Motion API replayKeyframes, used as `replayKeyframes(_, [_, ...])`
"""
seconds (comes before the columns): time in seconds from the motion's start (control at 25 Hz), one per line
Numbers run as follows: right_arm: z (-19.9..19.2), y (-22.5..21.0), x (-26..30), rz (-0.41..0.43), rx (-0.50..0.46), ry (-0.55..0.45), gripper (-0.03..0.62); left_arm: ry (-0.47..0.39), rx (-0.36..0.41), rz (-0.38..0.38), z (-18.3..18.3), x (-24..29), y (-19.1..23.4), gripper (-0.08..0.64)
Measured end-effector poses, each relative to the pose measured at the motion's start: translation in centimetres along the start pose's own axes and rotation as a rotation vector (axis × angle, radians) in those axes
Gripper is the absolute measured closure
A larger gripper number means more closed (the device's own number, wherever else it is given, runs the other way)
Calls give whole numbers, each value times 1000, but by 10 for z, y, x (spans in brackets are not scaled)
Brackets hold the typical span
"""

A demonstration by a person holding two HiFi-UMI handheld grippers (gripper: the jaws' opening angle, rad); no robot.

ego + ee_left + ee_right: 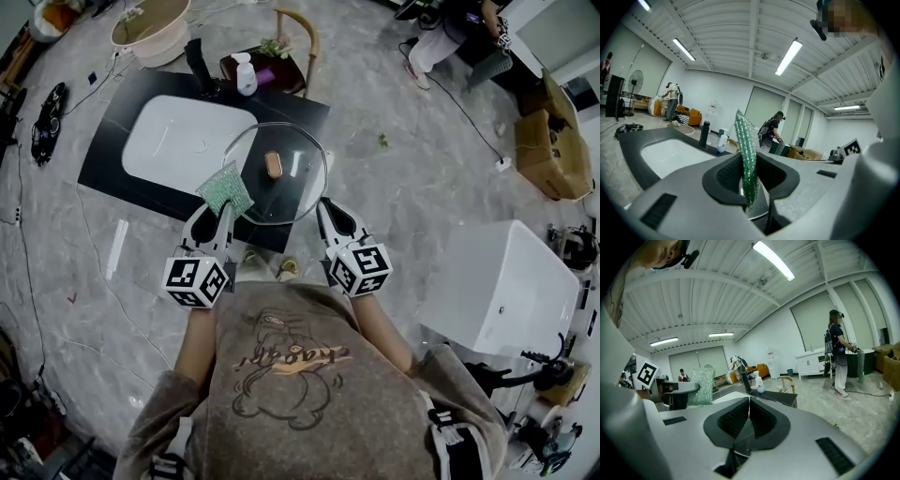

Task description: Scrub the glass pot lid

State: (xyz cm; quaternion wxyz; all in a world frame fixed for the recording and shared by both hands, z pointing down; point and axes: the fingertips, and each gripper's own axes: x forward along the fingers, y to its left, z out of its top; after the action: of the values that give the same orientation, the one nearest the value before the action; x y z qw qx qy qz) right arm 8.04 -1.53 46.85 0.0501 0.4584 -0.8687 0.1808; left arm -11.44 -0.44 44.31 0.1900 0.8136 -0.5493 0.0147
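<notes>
Glass pot lid, clear with a brown knob at its middle, hangs roughly level in the air over the near right part of the black counter. It is just right of the white sink basin. The right gripper has its jaws closed on the lid's near right rim, so the lid is carried by its edge and the whole face stays free for scrubbing. The left gripper is clamped on a green scrub pad, which stands up between its pads. The pad's far corner lies over the lid's near left rim, though I cannot tell whether it touches the glass. Holding the lid beside the basin probably lets drips and suds fall there. A tap and a soap bottle stand at the counter's far edge. Scrubbing looks about to begin.
</notes>
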Motion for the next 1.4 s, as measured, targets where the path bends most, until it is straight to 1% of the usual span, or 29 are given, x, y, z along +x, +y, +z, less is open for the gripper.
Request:
replayKeyframes(0.2, [5, -7, 19, -23, -3, 6, 565, 2, 3, -29, 11, 20, 8, 472])
replayKeyframes(0.4, [13, -3, 40, -44, -1, 8, 565, 17, -10, -70, 21, 34, 22, 472])
replayKeyframes(0.76, [18, 2, 71, -100, 6, -2, 565, 58, 4, -159, 23, 64, 42, 472])
replayKeyframes(0.96, [20, 6, 76, -66, 3, 15, 563, 62, 0, -167, 27, 70, 43, 472])
replayKeyframes(1.2, [21, -3, 85, -12, 8, 60, 560, 57, -12, -134, 30, 73, 44, 472])
replayKeyframes(1.24, [20, -5, 87, 0, 13, 68, 555, 56, -14, -129, 30, 75, 44, 472])
replayKeyframes(1.28, [20, -5, 90, 13, 18, 76, 536, 56, -15, -126, 29, 76, 44, 472])
replayKeyframes(1.4, [16, -4, 98, 57, 27, 108, 429, 59, -16, -114, 28, 80, 45, 472])
